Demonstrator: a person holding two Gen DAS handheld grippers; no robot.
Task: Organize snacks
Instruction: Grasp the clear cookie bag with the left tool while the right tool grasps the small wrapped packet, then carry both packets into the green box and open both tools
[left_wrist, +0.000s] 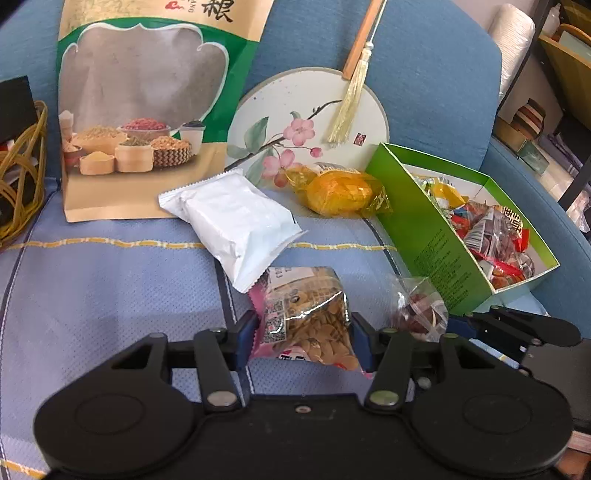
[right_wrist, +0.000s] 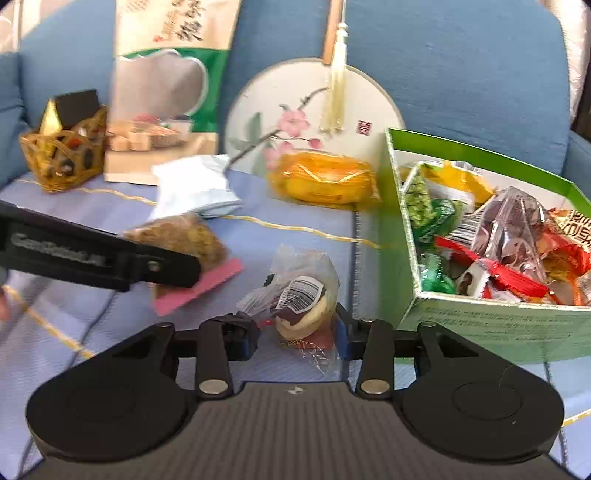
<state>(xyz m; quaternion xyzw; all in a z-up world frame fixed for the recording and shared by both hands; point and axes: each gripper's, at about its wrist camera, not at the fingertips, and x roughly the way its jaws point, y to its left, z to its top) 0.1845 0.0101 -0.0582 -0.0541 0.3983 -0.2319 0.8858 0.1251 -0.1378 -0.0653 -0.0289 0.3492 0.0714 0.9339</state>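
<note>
Left gripper (left_wrist: 303, 332) pinches the seed packet (left_wrist: 306, 317); right gripper (right_wrist: 297, 334) brackets the date packet (right_wrist: 295, 302), its grip uncertain; green box (right_wrist: 491, 325) lies rightward, nearer the right.

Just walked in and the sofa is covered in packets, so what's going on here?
Someone is sorting snacks on the sofa with two handheld grippers. The left gripper is closed on a clear seed packet; the right gripper has a small barcoded clear-wrapped snack between its fingers. The green box already holds many snacks. A white packet and a yellow packet lie loose.
</note>
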